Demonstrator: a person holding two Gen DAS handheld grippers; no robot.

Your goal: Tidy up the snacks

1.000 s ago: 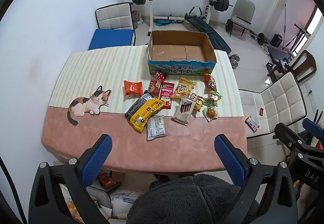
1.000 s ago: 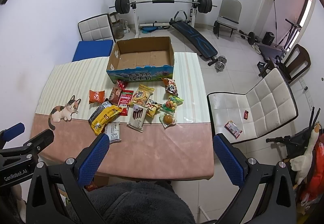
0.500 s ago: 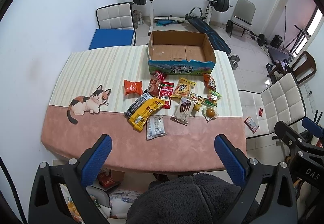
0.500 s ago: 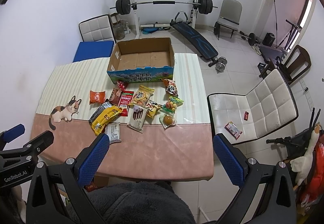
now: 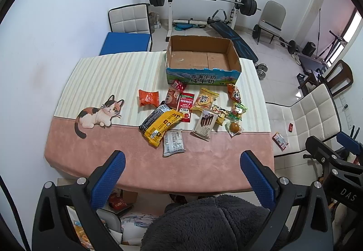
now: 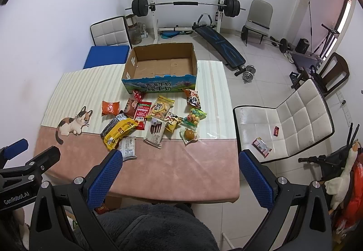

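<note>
Several snack packets lie in a loose heap mid-table: a yellow bag (image 5: 162, 126), an orange packet (image 5: 148, 98), a white sachet (image 5: 173, 142) and a chocolate-stick box (image 5: 204, 124). An empty open cardboard box (image 5: 202, 59) stands behind them; it also shows in the right wrist view (image 6: 161, 65). My left gripper (image 5: 181, 179) is open and empty, high above the table's near edge. My right gripper (image 6: 179, 179) is open and empty, at the same height. The heap also shows in the right wrist view, with the yellow bag (image 6: 119, 132).
The table (image 5: 127, 153) has a pink and striped cloth with a cat print (image 5: 97, 115). A white chair (image 6: 288, 124) holding small packets stands at the right. A blue-seated chair (image 5: 127, 41) and a weight bench (image 5: 204, 1) are behind the table.
Both grippers have drifted slightly towards the table; the view of the snacks and box has barely shifted. Nothing on the table has moved.
</note>
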